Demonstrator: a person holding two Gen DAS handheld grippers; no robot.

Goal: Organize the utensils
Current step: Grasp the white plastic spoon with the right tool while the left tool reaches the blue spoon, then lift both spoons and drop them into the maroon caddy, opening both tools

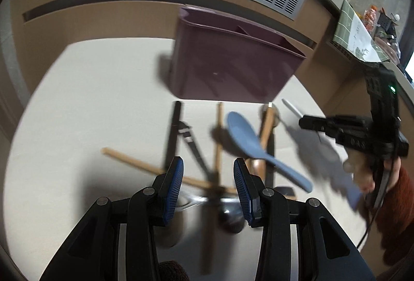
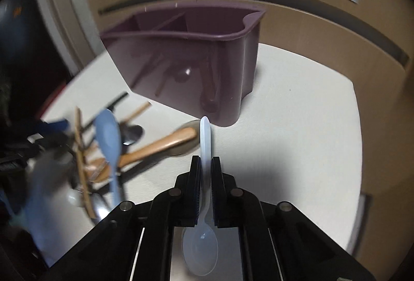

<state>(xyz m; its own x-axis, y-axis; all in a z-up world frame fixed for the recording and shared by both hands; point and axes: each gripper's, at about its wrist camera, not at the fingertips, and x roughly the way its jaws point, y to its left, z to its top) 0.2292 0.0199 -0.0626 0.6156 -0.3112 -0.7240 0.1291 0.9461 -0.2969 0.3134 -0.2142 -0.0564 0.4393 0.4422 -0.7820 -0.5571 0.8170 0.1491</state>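
**White spoon clamped beside the purple caddy, utensil heap alongside**

A translucent white plastic spoon (image 2: 205, 149) is pinched by its handle between the closed-in jaws of the right gripper (image 2: 206, 164), its bowl pointing back towards the camera and its handle tip reaching almost to the lower front corner of the purple plastic utensil caddy (image 2: 181, 58). The caddy is seen standing on a pale, off-white tabletop (image 2: 297, 112), close to the table's far edge, with divided compartments visible inside its rim. Bare table surface is left open on the right-hand side of the caddy, out to the rounded table edge.

The jaws of the left gripper (image 1: 208, 182) are held apart, with nothing between the blue pads. Beneath and ahead of them a crossed heap is spread: a light-blue plastic spoon (image 1: 248, 141), wooden chopsticks (image 1: 219, 141), a wooden-handled utensil (image 1: 266, 125) and a black-handled piece (image 1: 174, 131). The heap is left lying just in front of the caddy.
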